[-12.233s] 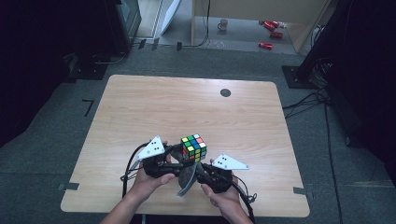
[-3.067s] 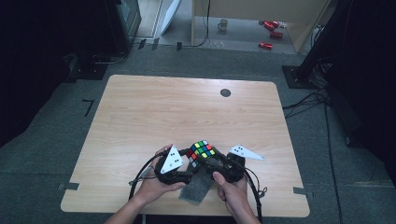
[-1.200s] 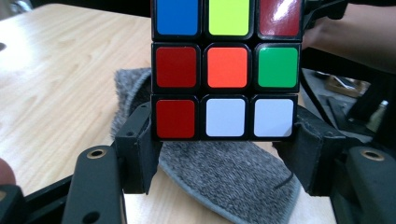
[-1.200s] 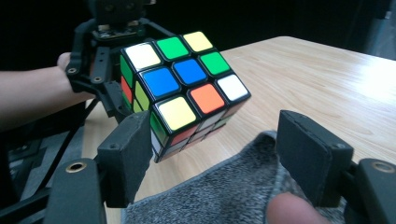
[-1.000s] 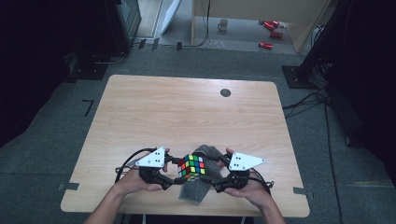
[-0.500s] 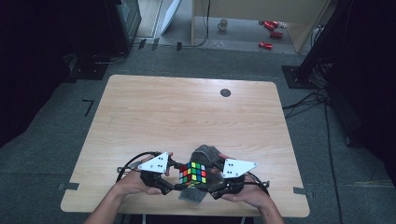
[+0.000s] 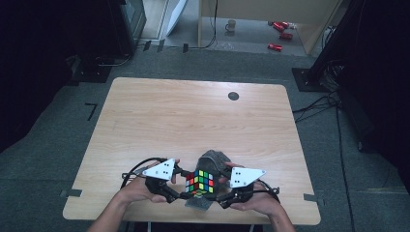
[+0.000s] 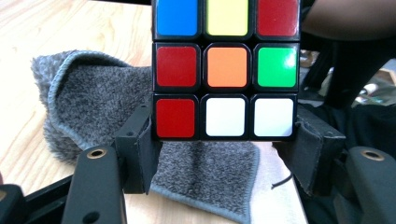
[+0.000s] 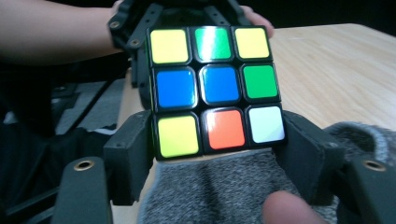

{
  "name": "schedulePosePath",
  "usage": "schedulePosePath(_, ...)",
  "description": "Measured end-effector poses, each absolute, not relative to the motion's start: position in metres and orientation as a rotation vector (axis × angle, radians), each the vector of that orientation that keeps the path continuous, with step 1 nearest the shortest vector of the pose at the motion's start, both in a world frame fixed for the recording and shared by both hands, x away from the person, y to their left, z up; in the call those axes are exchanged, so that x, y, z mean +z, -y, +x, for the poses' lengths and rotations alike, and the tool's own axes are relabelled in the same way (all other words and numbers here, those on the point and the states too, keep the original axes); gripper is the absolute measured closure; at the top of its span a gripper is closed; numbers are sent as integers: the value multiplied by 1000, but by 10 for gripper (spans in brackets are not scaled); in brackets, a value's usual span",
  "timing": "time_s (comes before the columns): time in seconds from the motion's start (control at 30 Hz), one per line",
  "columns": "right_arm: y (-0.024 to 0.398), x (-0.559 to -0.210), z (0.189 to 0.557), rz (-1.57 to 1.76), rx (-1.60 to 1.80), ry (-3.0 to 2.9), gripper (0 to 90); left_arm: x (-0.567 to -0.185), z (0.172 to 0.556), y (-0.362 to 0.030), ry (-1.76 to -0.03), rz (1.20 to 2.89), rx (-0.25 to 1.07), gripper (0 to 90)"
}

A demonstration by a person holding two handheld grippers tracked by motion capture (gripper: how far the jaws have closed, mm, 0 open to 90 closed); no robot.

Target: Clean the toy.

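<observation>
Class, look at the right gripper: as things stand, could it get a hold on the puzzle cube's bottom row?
Probably yes. The right gripper already has its jaws on either side of the cube at the bottom row, with nothing between; they have just been closing. The grey cloth lies below.

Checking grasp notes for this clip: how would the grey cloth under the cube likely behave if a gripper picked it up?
Probably floppy: the cloth already lies rumpled, one hemmed edge folded over. Its fuzzy pile suggests it would grip rather than slip between the fingers. It looks light and would likely sag or drag across the table rather than slide flat.
</observation>
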State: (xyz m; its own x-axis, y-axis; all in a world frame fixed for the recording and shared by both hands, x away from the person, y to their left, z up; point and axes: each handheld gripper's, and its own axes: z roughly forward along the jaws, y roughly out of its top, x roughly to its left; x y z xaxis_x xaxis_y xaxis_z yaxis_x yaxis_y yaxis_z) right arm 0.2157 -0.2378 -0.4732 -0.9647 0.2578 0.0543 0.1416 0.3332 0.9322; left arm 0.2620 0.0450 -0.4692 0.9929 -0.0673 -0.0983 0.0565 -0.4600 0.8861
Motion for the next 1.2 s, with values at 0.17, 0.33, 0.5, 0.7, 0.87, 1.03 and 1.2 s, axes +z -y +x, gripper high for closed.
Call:
schedulePosePath(0.17, 240, -468, 216, 367, 1733, -2470, 344, -469, 262, -44, 1, 2024, -157, 354)
schedulePosePath(0.33, 241, -467, 216, 368, 1713, -2472, 345, -471, 263, -43, -11, 2032, -149, 349)
schedulePosePath(0.5, 245, -466, 216, 377, 1718, -2445, 345, -469, 264, -47, -38, 2031, -119, 341)
schedulePosePath(0.7, 259, -463, 218, 428, 1756, -2395, 345, -467, 266, -49, -71, 2019, -91, 344)
schedulePosePath(0.87, 261, -462, 219, 436, 1747, -2377, 345, -468, 270, -52, -114, 2014, -58, 350)
schedulePosePath(1.03, 276, -460, 222, 486, 1734, -2332, 345, -469, 275, -49, -240, 2032, 55, 292)
schedulePosePath(1.2, 302, -457, 225, 564, 1735, -2270, 345, -473, 273, -27, -309, 2037, 94, 227)
